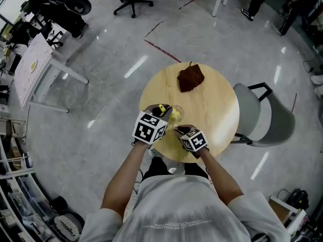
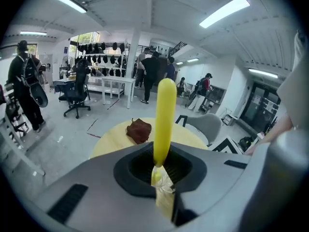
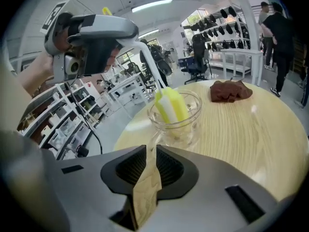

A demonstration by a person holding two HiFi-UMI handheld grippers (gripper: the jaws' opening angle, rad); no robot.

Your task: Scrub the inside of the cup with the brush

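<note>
- Glass cup [image 3: 175,116], pinched at its handle [image 3: 154,144] by the right fingers [image 3: 123,170], could be twisted loose by scrubbing.
- Brush [image 2: 164,115], clamped in the left fingers [image 2: 131,169], could be levered out.

Cup [image 3: 175,117]: clear, glossy, smooth; glass or plastic, cannot tell which. Brush [image 2: 164,115]: smooth yellow plastic handle, slight sheen. Table [image 3: 251,134]: pale wood grain, matt. Cloth [image 3: 231,91]: brown, crumpled, matt. Floor [image 1: 101,79]: grey, polished, reflective.
</note>
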